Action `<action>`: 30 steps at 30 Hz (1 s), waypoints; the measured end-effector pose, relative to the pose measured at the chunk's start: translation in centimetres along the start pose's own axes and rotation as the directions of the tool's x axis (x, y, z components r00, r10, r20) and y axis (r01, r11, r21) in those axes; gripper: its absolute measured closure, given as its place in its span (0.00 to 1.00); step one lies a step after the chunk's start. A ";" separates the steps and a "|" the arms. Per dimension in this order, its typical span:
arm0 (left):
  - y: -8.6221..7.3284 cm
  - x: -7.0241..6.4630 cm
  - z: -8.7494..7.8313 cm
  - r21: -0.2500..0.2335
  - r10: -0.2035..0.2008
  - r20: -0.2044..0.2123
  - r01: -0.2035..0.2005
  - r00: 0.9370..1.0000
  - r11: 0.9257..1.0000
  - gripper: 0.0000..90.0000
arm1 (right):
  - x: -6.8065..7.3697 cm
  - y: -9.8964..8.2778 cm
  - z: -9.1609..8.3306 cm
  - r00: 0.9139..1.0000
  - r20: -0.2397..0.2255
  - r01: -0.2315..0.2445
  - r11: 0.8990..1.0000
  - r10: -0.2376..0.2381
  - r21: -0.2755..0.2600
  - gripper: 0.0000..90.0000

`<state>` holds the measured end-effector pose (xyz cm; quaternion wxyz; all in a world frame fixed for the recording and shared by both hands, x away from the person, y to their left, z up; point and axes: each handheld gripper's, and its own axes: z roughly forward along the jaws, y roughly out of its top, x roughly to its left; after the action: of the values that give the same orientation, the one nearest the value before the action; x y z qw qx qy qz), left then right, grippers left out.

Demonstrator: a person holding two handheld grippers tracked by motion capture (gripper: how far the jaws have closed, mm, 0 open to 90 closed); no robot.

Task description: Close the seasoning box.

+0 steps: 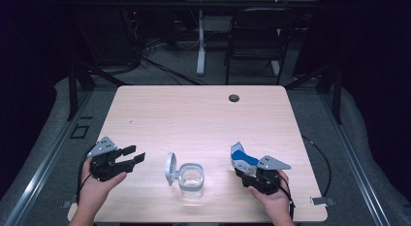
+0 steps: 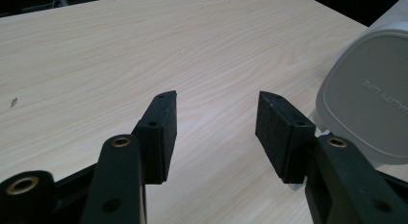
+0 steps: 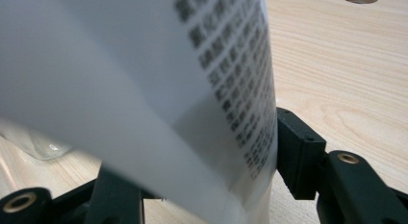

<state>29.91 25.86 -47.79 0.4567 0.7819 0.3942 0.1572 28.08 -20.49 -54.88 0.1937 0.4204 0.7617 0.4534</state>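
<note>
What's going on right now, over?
Right gripper clamps white-blue pouch. Left gripper open, empty. Clear container between them, lid open. Nothing blocking.

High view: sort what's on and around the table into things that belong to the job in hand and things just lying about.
Belongs to the job:
- white and blue pouch, held in the right tool
- clear container with its hinged lid open
- left tool, open, empty

Just about:
- black chair behind the table
- cables on the floor
- hole in the tabletop
</note>
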 end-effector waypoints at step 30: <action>0.0 -0.1 0.1 -0.004 0.013 -0.011 -0.013 1.000 1.000 0.55 | 3.3 1.4 0.6 0.980 0.046 0.191 0.981 -0.192 0.031 0.51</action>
<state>29.90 25.69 -47.87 0.4552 0.7826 0.3912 0.1653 27.28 -17.19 -53.68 0.2493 0.3584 0.7997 0.4122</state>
